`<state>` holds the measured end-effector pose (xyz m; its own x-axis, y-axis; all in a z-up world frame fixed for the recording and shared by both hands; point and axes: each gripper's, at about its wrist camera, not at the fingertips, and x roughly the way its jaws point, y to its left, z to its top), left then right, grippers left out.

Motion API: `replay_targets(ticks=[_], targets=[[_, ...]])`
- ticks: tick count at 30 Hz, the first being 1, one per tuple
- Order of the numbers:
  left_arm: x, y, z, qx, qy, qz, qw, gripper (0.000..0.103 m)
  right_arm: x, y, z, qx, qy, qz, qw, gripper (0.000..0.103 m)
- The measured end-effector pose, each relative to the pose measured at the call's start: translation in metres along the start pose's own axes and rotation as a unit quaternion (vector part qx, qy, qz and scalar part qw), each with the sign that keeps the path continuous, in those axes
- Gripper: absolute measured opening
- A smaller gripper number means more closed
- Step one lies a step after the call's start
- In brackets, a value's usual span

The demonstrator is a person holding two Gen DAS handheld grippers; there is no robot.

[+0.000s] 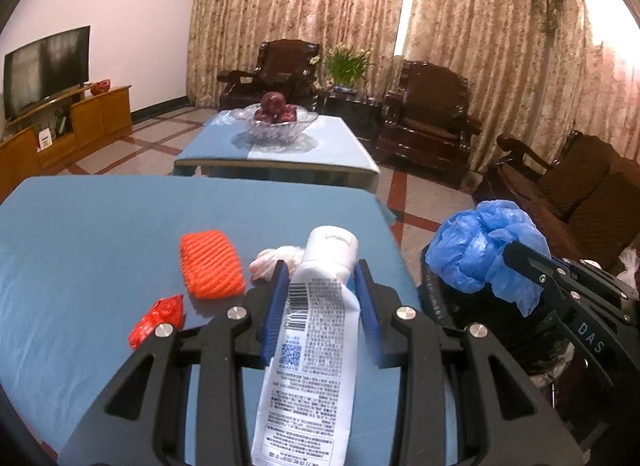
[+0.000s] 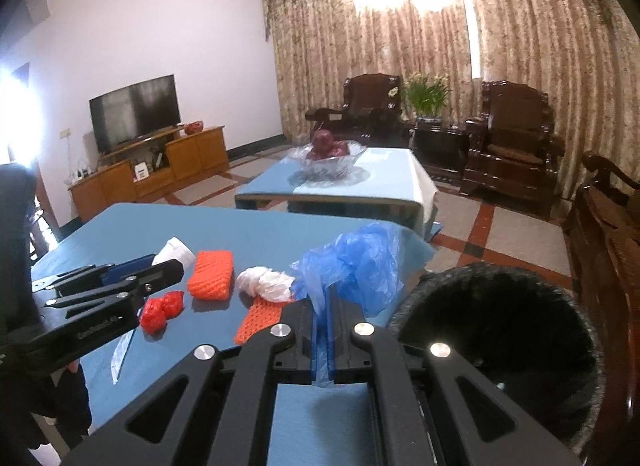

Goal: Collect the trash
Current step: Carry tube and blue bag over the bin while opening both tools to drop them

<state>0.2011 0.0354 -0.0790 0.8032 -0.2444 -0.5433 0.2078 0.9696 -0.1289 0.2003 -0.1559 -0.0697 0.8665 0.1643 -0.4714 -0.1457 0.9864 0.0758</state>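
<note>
My left gripper [image 1: 322,280] is shut on a white printed tube [image 1: 316,338], held above the blue table [image 1: 100,234]; the tube's cap points away from me. In the right wrist view the left gripper [image 2: 170,264] shows at the left with the tube's cap [image 2: 174,250] past its tips. My right gripper [image 2: 326,300] is shut on a crumpled blue plastic bag [image 2: 356,266], beside the black bin [image 2: 408,310]. On the table lie an orange foam net [image 1: 210,264], a red wrapper [image 1: 158,320] and a white tissue wad [image 2: 268,282].
The bin stands off the table's right edge, its dark inside showing. A second orange net piece [image 2: 256,320] and a clear plastic strip [image 2: 122,350] lie near the front edge. Beyond stands a second table with a glass fruit bowl [image 1: 276,125]. Dark armchairs [image 1: 432,113] line the curtains.
</note>
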Motion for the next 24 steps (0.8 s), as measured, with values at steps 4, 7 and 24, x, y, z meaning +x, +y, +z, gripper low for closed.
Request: replay_targets(ticks=[4, 7, 24], targets=[[0.001, -0.023, 0.006, 0.012, -0.006, -0.018, 0.9998, 0.033, -0.013, -0.018, 0.004, 0.003, -0.011, -0.019, 1.0, 0.003], [0.004, -0.041, 0.009, 0.018, -0.008, -0.034, 0.9992, 0.033, -0.024, -0.036, 0.005, 0.007, -0.017, -0.038, 0.999, 0.003], [0.059, -0.172, 0.019, 0.06, -0.006, -0.151, 0.9866, 0.033, -0.05, -0.147, -0.01, 0.049, -0.014, -0.132, 0.99, 0.003]])
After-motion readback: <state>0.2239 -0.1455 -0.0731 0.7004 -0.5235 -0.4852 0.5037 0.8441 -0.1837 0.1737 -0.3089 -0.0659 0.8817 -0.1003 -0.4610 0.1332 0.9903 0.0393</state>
